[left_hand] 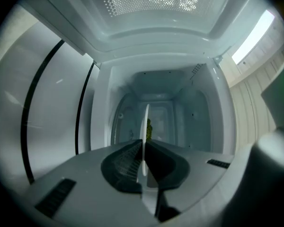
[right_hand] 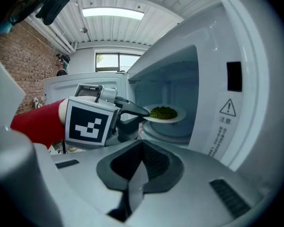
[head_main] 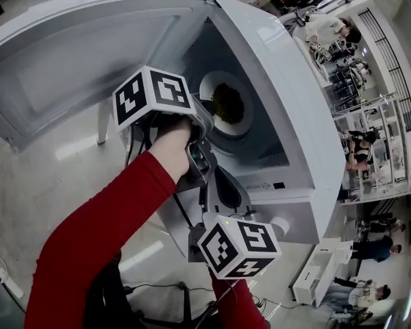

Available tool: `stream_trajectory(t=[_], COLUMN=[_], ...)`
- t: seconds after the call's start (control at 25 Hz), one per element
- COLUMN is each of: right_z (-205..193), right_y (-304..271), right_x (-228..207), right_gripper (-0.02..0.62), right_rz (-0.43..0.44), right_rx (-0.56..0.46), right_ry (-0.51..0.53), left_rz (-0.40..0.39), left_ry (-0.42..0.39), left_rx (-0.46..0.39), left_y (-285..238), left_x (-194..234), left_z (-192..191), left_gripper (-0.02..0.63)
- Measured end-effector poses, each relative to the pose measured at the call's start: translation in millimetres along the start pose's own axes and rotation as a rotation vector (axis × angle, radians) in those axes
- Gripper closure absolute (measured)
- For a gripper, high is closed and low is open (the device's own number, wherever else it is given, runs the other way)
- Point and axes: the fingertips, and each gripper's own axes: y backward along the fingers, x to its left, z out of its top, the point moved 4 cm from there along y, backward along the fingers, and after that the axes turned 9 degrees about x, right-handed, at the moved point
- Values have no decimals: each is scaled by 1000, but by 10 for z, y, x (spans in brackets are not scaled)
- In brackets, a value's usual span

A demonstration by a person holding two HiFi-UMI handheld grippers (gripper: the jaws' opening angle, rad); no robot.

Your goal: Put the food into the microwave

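Head view: my left gripper (head_main: 204, 115) pinches the near rim of the white plate (head_main: 211, 88) of green food (head_main: 227, 103), which is inside the open microwave (head_main: 288, 94). Left gripper view: the jaws clamp that rim, seen edge-on. Right gripper view: my right gripper (right_hand: 142, 145) is pressed together, empty, outside the cavity. The plate looks rigid, smooth and breakable. A one-sided rim grip levers, so level carriage is required, or the loose food may slide.

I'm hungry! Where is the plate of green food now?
In the middle of the head view, the plate of green food is inside the open microwave, above its turntable, pinched at its rim by the left claw.
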Motion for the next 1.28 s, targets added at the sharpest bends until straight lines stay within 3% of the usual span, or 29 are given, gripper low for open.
stream_trajectory(t=[0.28,1.28], right_z=[-30,25], right_y=[13,-134], right_x=[-90,-77], right_gripper=[581,581], right_rz=[25,51], right_rx=[22,93], right_ry=[-11,-18], left_rz=[38,245], left_ry=[-24,-180], left_rx=[33,94], left_y=[-202,-411], left_x=[0,40], left_z=[-153,-5], left_gripper=[585,584])
